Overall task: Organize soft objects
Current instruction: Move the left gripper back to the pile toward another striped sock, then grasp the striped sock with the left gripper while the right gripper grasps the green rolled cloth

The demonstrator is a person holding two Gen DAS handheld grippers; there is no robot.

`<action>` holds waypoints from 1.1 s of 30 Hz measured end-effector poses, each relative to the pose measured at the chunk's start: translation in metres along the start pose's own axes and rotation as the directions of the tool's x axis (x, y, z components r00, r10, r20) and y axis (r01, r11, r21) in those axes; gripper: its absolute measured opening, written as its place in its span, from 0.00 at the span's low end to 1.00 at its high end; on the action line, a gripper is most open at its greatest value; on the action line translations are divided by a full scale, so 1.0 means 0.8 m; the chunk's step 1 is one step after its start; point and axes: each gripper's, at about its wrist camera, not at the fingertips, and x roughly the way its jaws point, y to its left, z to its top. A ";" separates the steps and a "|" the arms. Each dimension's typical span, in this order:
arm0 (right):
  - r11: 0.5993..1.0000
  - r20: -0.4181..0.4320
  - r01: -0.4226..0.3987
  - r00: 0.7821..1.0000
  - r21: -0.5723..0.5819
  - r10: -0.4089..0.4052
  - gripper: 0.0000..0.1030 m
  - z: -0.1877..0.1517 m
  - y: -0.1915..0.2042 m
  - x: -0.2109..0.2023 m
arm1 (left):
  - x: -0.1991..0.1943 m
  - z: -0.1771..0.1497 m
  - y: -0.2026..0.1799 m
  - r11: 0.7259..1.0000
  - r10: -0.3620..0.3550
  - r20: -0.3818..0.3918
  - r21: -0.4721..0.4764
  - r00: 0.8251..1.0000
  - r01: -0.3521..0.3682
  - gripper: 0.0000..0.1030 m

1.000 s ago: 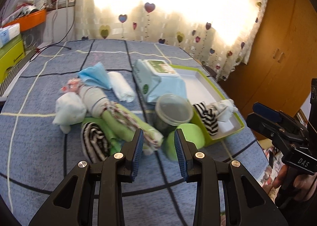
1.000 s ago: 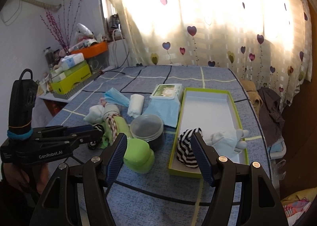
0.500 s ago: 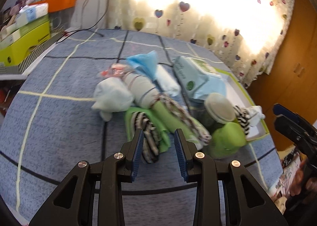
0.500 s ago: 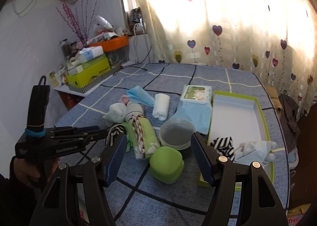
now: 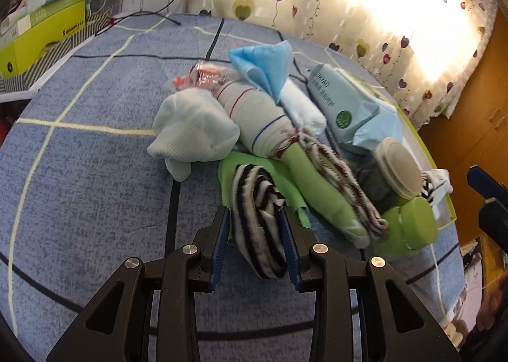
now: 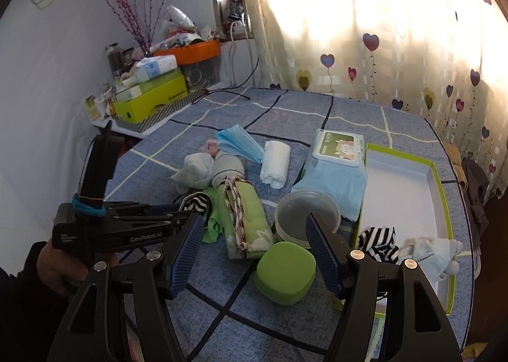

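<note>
left wrist view: left tool [image 5: 255, 239] half-open, straddling striped sock [image 5: 258, 219], lining up to grab for green box [image 6: 443, 203]; right tool [image 6: 254, 251] hanging wide, empty.

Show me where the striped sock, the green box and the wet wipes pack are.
striped sock [image 5: 258, 203], left wrist view, its striped middle.
green box [image 6: 441, 190], right wrist view, its right rim.
wet wipes pack [image 6: 338, 147], right wrist view, its lid label.

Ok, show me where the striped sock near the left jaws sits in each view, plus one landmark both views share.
Left wrist: striped sock, low centre, between the open jaws of the left gripper, lying on green cloth.
Right wrist: striped sock, left of centre, partly hidden behind the left gripper.
Shared landmark: green case, beside the round tub.
</note>
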 end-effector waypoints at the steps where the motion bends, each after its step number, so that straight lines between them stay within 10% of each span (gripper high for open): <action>1: 1.000 -0.005 -0.001 1.000 -0.009 0.001 0.65 0.002 0.002 0.004 | 0.003 0.000 0.000 1.000 -0.001 -0.004 0.003 1.000 0.001 0.32; 11: 0.991 -0.105 -0.010 0.994 -0.136 -0.005 0.53 0.012 0.041 0.063 | -0.007 0.001 0.009 1.000 -0.024 0.032 0.021 0.999 0.024 0.14; 33: 0.950 -0.301 0.069 0.939 -0.305 -0.165 0.26 0.005 0.066 0.172 | -0.039 0.002 0.040 0.997 -0.068 0.090 -0.018 0.994 0.070 0.11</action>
